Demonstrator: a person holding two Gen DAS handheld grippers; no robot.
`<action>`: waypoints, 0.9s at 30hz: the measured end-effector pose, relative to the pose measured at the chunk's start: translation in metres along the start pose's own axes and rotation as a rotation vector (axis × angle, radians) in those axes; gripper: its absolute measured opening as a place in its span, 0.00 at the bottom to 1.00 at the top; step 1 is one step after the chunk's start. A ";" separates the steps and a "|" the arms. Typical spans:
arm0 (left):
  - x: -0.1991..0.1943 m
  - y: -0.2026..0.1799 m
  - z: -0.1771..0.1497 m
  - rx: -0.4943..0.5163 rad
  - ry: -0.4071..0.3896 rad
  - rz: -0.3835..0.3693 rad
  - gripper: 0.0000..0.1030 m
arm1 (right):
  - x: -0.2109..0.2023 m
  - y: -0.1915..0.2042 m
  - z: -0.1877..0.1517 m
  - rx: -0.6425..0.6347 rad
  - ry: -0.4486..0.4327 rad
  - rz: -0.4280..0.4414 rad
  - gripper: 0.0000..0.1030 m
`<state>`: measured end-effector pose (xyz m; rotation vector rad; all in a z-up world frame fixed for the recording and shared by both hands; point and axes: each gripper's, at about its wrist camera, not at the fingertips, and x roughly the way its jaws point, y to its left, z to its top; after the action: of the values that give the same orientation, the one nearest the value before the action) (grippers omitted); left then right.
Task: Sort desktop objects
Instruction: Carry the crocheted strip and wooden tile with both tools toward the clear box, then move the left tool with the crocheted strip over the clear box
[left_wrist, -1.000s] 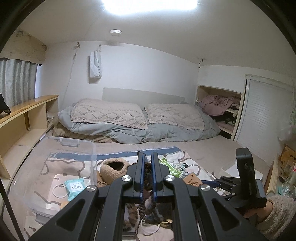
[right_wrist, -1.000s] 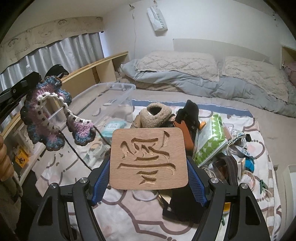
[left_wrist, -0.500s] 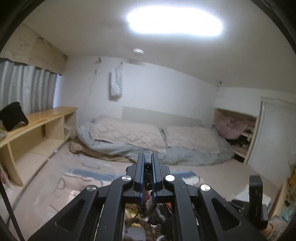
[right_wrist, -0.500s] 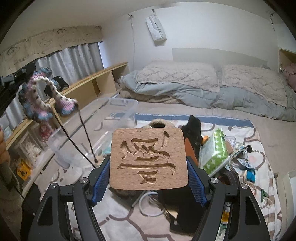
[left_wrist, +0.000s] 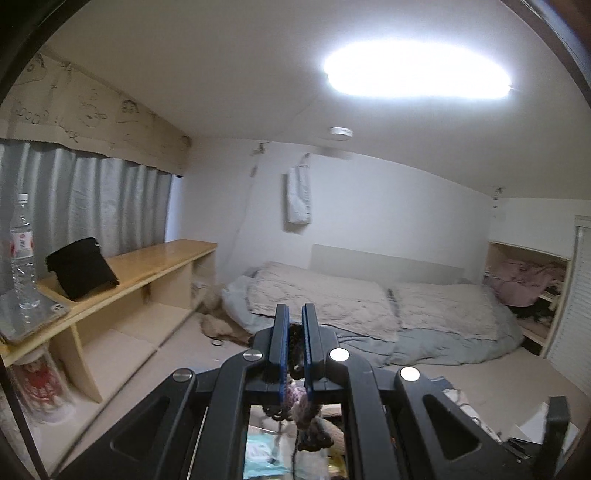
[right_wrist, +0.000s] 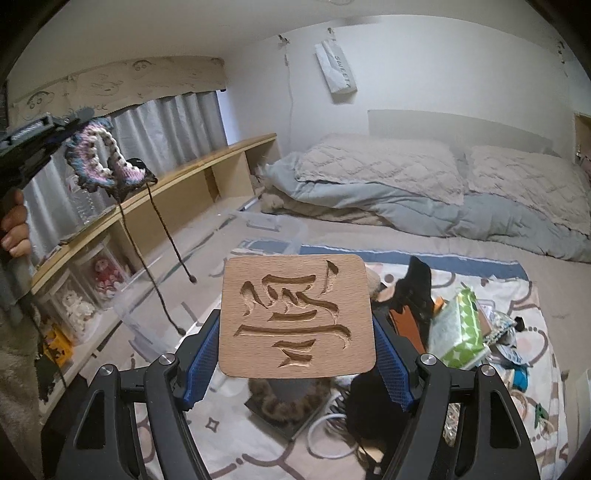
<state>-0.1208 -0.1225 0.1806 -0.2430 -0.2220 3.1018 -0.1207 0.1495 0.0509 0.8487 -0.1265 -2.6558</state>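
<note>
My left gripper (left_wrist: 295, 334) is shut on a pink, blue and brown crochet piece (left_wrist: 304, 410) and holds it high in the air. The right wrist view shows that piece (right_wrist: 105, 162) hanging from the left gripper at upper left, its brown cords (right_wrist: 159, 266) dangling over a clear plastic bin (right_wrist: 255, 229). My right gripper (right_wrist: 297, 354) is shut on a square wooden coaster (right_wrist: 295, 314) with a carved character, held flat above the patterned mat (right_wrist: 532, 295) and its pile of objects.
On the mat lie a green tissue pack (right_wrist: 458, 332), a black pouch (right_wrist: 415, 291), white cable (right_wrist: 328, 432) and small clutter. A wooden shelf (left_wrist: 147, 273) with a bottle (left_wrist: 22, 251) runs along the left. Bedding (right_wrist: 424, 184) lies behind.
My left gripper has risen and swung left with the crochet piece; its view tipped from the mat up to the wall and ceiling. The right gripper lifted the coaster slightly.
</note>
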 end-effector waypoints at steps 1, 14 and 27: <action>0.005 0.005 -0.003 -0.002 0.008 0.018 0.07 | 0.000 0.001 0.002 0.000 -0.003 0.003 0.74; 0.081 0.063 -0.109 0.017 0.279 0.214 0.07 | 0.021 0.026 0.024 -0.015 -0.016 0.059 0.74; 0.096 0.070 -0.158 0.110 0.402 0.272 0.07 | 0.041 0.045 0.034 -0.001 -0.020 0.078 0.74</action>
<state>-0.1912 -0.1670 0.0013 -0.9506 -0.0073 3.2135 -0.1577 0.0924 0.0647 0.8002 -0.1603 -2.5925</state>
